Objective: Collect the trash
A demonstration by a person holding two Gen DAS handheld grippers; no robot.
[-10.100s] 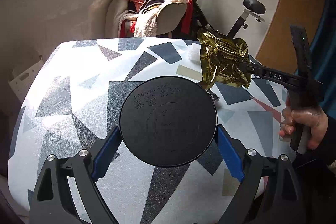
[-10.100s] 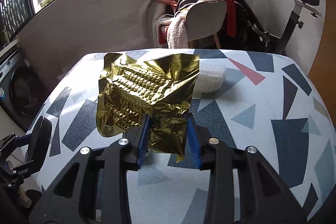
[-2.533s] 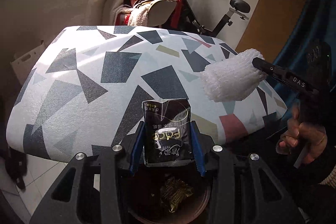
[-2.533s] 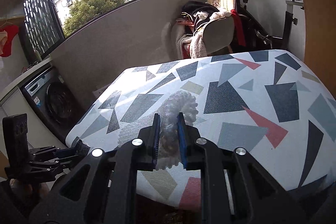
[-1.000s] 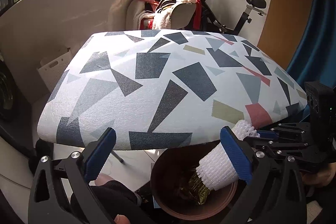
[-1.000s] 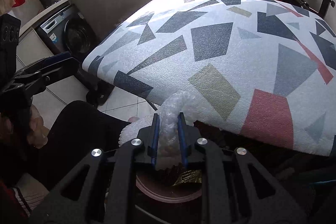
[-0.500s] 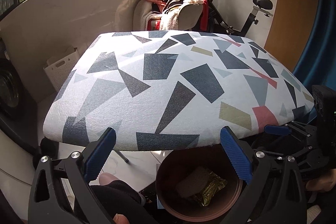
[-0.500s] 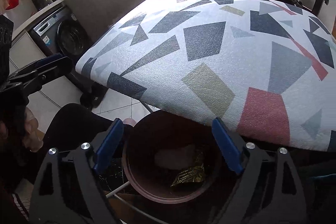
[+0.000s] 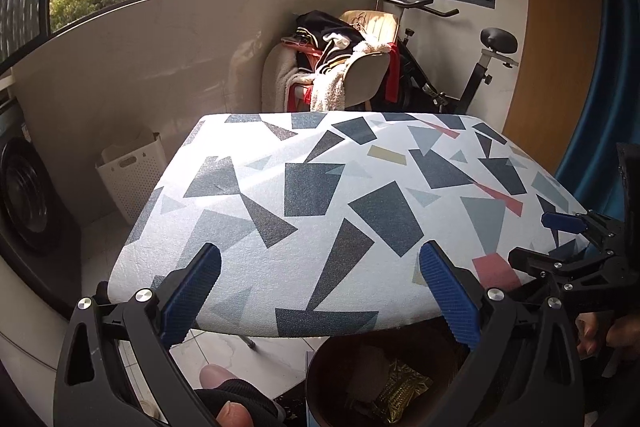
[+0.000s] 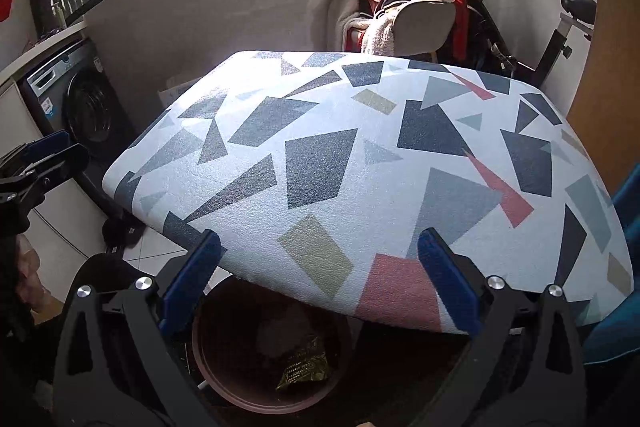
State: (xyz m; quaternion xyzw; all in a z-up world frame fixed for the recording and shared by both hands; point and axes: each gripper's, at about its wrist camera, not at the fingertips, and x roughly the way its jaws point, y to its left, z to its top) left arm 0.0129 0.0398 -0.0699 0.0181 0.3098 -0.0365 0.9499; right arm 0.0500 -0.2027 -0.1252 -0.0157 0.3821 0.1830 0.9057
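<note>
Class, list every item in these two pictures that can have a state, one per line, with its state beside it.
Left claw: open, holding nothing.
Right claw: open, holding nothing.
Round brown bin: uncovered, trash inside.
Crumpled gold foil wrapper: lying in the bin.
Pale foam piece: in the bin, beside the wrapper.
Table with geometric-patterned cover: nothing lying on it.

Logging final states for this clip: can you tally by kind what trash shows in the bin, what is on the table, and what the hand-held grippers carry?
Gold foil wrapper in the brown bin: 1
Pale crumpled item in the bin, kind unclear: 1
Trash on the patterned table: 0
Trash in the left hand-held gripper: 0
Trash in the right hand-held gripper: 0
Total visible trash items: 2, both in the bin.
</note>
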